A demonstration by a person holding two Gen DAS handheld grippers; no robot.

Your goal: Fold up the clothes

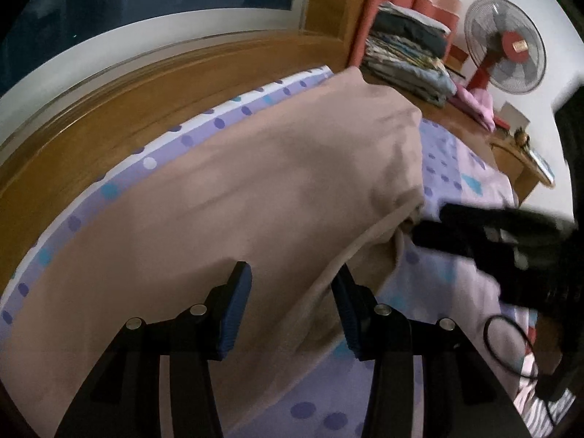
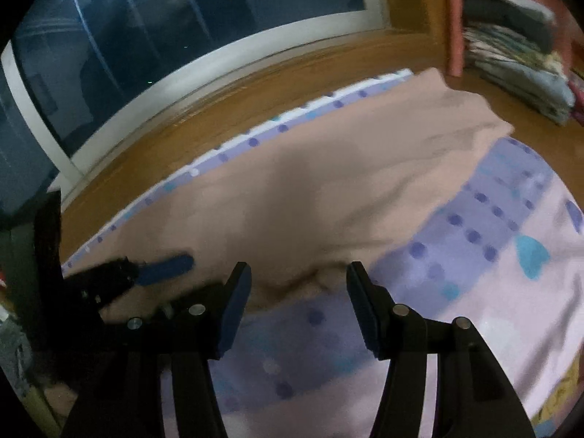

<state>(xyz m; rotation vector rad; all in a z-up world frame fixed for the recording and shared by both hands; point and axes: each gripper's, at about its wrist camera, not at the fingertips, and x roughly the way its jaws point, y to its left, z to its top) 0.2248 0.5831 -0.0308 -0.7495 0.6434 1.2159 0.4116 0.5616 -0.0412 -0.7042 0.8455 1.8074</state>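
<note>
Beige garment [image 1: 237, 197] laid flat on dotted purple bedsheet [image 1: 456, 168] beside wooden ledge [image 1: 109, 109], left gripper [image 1: 290, 314] held part-open above garment's near edge, nothing gripped, right gripper [image 2: 297, 306] part-open over hem, empty, folded stack [image 1: 408, 62] noted beyond.

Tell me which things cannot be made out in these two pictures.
- Garment: near end, left view, cut off behind the left gripper.
- Garment type: both views, lies bunched, so unclear.
- Right gripper: left view, blurred; contact with the cloth unclear.
- Stack: right view, blurred; items not countable.
- Fan: left view, base hidden behind the pink cloth.
</note>
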